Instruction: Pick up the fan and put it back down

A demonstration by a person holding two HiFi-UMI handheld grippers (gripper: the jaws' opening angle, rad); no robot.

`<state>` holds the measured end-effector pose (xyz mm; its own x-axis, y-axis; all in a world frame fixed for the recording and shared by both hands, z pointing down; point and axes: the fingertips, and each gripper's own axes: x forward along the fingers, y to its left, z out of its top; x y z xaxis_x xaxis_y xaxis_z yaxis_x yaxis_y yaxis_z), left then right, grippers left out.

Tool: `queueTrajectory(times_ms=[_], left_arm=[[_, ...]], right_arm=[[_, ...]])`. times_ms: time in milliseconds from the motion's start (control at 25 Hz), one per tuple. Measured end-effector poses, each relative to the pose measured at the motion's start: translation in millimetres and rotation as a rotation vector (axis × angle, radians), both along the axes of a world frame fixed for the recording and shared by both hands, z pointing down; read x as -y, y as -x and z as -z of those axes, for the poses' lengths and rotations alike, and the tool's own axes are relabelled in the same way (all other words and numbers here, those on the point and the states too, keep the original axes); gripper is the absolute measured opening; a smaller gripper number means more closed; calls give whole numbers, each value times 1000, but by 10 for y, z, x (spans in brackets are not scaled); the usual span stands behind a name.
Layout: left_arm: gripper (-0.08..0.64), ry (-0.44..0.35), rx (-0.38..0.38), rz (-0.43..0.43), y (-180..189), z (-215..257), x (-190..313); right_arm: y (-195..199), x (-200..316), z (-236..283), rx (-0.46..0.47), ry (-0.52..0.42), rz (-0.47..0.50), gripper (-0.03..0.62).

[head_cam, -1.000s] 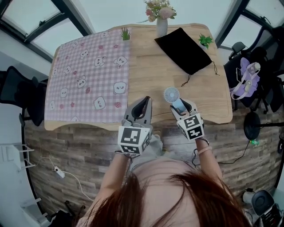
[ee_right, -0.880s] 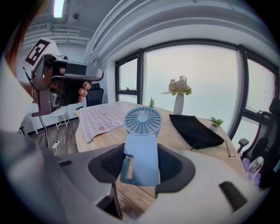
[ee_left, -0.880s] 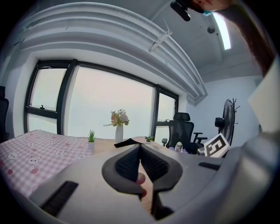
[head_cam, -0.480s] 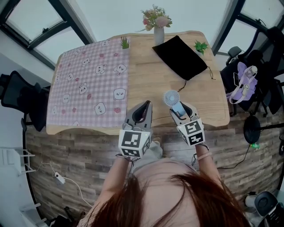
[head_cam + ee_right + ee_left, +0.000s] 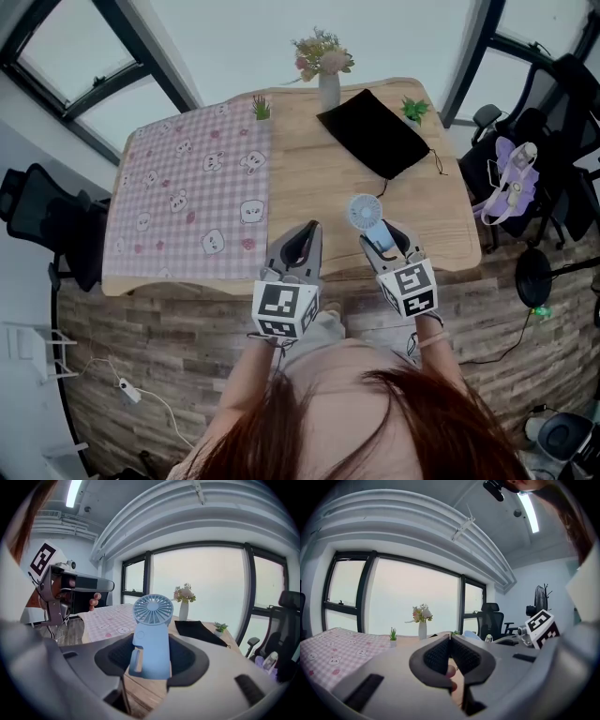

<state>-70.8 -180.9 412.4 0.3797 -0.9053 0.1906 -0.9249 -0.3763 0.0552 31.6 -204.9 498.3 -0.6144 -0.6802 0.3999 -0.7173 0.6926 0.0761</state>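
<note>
My right gripper (image 5: 379, 236) is shut on the handle of a small light-blue hand fan (image 5: 365, 213), which it holds upright in the air above the wooden table's (image 5: 309, 178) front edge. In the right gripper view the fan (image 5: 152, 634) stands between the two dark pads (image 5: 121, 654), its round grille above them. To the fan's left, my left gripper (image 5: 304, 234) hovers over the table's front edge. Its jaws are shut with nothing between them. In the left gripper view its tips (image 5: 450, 639) meet.
A pink checked cloth (image 5: 192, 197) covers the table's left half. At the back lie a black drawstring pouch (image 5: 373, 131), a vase of flowers (image 5: 327, 80) and two small potted plants (image 5: 261, 108). Office chairs (image 5: 42, 220) flank the table; a purple bag (image 5: 511, 192) hangs at the right.
Both grippers have risen, the right one more, carrying the fan higher above the table's front edge. Neither gripper's jaws have changed.
</note>
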Motion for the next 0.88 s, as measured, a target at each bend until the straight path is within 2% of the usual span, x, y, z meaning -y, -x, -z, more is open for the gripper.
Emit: queueTrajectory(times_ms=[880], left_arm=[[12,-50,-9,21,-97,289,-82]], right_arm=[[-235,-108,661,104,-110,-29,213]])
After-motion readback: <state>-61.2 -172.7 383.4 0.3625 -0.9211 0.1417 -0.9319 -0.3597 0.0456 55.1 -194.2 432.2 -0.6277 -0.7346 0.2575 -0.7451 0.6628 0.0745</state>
